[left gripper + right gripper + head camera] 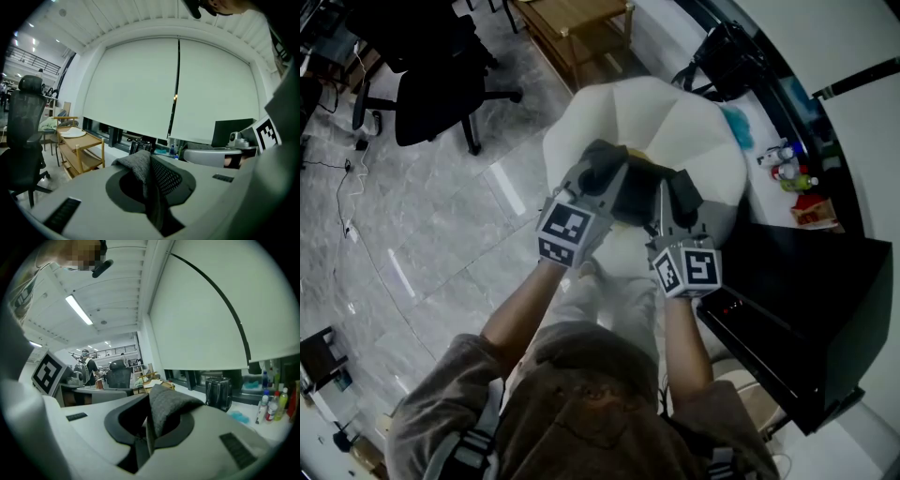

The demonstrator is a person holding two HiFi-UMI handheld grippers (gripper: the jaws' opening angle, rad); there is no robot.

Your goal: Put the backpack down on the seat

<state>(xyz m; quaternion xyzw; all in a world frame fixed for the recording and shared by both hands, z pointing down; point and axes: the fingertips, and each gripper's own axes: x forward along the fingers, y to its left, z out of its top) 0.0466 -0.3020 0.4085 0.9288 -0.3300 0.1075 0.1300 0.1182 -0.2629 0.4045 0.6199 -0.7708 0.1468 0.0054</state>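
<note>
While the backpack point(639, 192) hangs as a dark bulk over the white seat point(675, 112), not visibly resting on it, both tongs are nearly closed on its cloth; the left tongs point(598, 178) pinch a partly meshed fold point(143, 168), the right tongs point(673, 202) a plain grey fold point(166, 408); such thin pinches could slip, I judge, dropping one side so the bag tips off the seat's sloping rim; releasing off-centre risks the same; only the head view shows the seat beneath; only the gripper views show the pinched cloth, and the right one a black bag point(218, 392) near bottles point(272, 406).
</note>
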